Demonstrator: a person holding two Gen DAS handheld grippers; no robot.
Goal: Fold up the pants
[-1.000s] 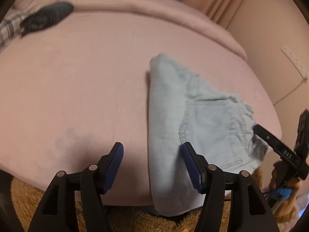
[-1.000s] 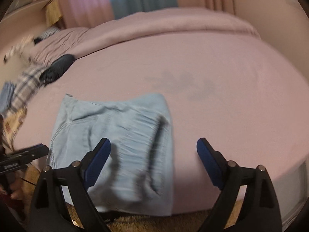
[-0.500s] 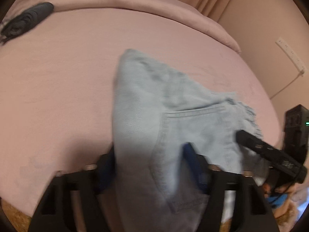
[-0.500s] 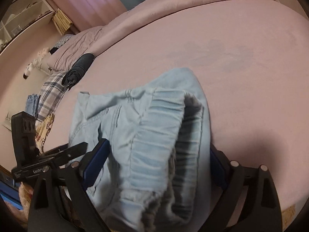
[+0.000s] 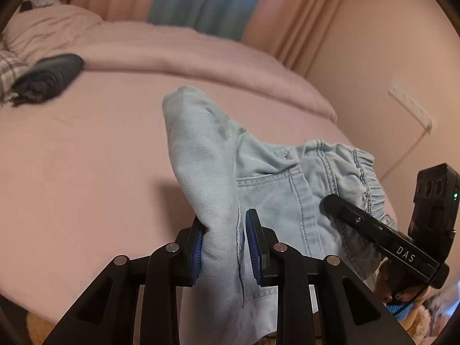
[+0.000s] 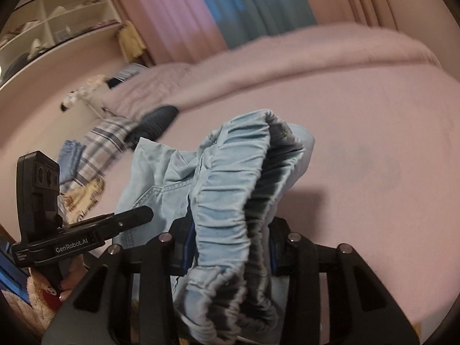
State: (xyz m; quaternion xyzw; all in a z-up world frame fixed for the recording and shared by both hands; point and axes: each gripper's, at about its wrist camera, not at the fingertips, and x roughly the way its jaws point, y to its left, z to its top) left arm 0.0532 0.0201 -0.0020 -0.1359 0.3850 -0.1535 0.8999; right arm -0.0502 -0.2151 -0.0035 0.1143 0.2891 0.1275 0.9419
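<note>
— Pants (image 5: 276, 178), where have you got them?

— Light blue denim, pinched in both my tools and lifted off the near edge of the pink bed (image 5: 86, 172). My left gripper (image 5: 224, 247) has its blue pads (image 5: 250, 241) squeezed onto a thick folded edge of the cloth, beside the back pocket seam. That fold rises past the jaws and peaks above the mattress.

— And the other side?

— My right gripper (image 6: 230, 247) is clamped on the gathered elastic waistband (image 6: 230, 189). The band bunches up between the jaws and spills down in front of the camera, so one pad is mostly hidden by fabric.

— Do the two tools touch?

— No. From the left wrist camera I see the right tool's finger lying against the denim near the waistband, apart from mine. From the right wrist camera the left tool sits low at the left, its finger against the cloth.

— Anything else on the bed?

— A dark rolled garment (image 5: 46, 77) far back near the plaid fabric (image 6: 106, 141), well apart from the pants. Striped curtains (image 6: 230, 5) hang behind the bed.
</note>
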